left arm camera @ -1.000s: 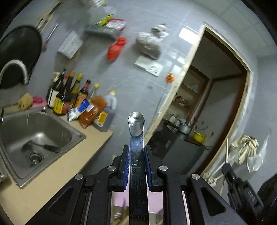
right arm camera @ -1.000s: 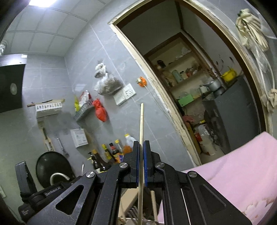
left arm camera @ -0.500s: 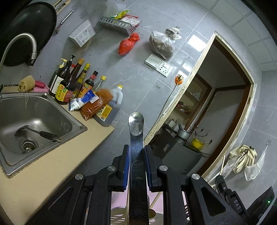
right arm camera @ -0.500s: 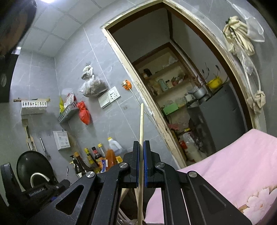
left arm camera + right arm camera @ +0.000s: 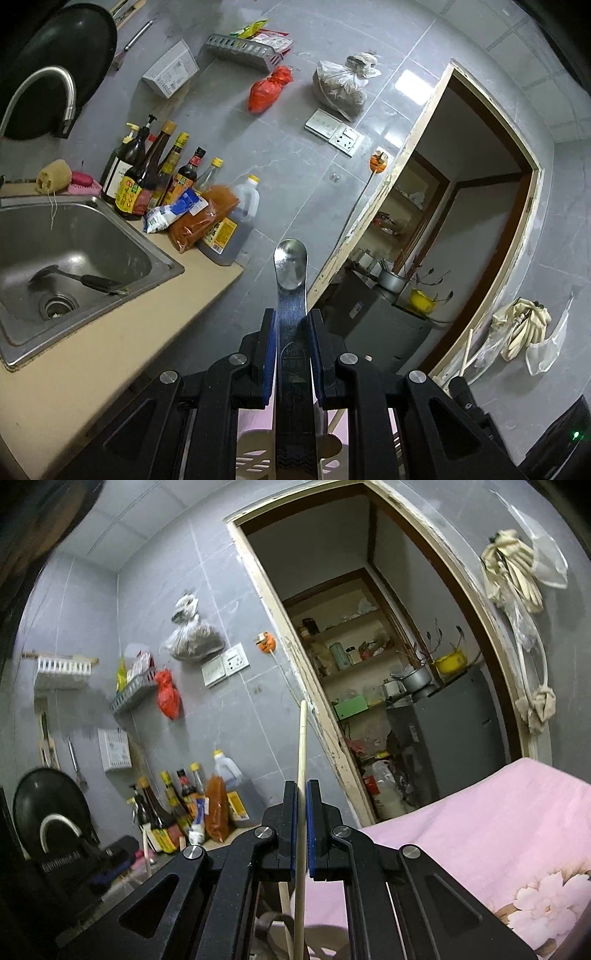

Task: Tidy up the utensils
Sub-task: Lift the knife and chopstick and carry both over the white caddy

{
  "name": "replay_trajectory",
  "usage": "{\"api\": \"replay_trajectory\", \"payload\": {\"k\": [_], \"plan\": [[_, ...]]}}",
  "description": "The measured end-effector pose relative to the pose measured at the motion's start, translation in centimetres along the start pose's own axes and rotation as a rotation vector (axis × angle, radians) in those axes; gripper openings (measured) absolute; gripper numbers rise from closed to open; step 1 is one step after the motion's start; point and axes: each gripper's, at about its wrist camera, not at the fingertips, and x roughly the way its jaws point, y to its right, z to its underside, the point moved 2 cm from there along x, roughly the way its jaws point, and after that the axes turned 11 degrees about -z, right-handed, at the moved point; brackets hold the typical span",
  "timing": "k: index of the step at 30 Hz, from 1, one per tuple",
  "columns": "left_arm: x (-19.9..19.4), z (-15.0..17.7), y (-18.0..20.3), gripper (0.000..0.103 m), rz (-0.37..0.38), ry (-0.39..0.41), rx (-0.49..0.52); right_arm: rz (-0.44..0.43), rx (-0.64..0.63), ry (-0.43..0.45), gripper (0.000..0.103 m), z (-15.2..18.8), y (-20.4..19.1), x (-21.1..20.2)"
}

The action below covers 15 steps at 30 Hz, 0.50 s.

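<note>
- Right now my left gripper (image 5: 291, 325) is clamped on a metal spoon (image 5: 290, 266) by its flat handle, bowl pointing away; my right gripper (image 5: 302, 801) is pinched tight on a single wooden chopstick (image 5: 302, 753), which stands nearly upright between the pads.
- Just below both tools I see a pale slotted holder (image 5: 255, 454), largely hidden behind the fingers; I judge it the likely destination, but cannot be sure.
- Risk: the thin chopstick could pivot or slide in so narrow a grip; the long spoon handle could catch the holder's rim if I come down blind.
- Farther off, the sink (image 5: 85, 236) holds a dark utensil (image 5: 74, 280); its type is hard to make out.
</note>
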Motion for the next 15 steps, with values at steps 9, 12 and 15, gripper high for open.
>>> {"api": "replay_trajectory", "payload": {"k": [9, 12, 15], "plan": [[0.2, -0.1, -0.6, 0.016, -0.002, -0.010, -0.034, 0.019, -0.065, -0.015, 0.004, 0.4, -0.5, -1.0], [0.1, 0.1, -0.1, 0.016, 0.005, -0.002, -0.015, 0.030, -0.066, -0.016, 0.004, 0.4, -0.2, -1.3], [0.0, 0.5, 0.4, 0.016, 0.006, 0.010, 0.009, 0.032, -0.063, -0.018, 0.004, 0.4, -0.1, -1.5]]}}
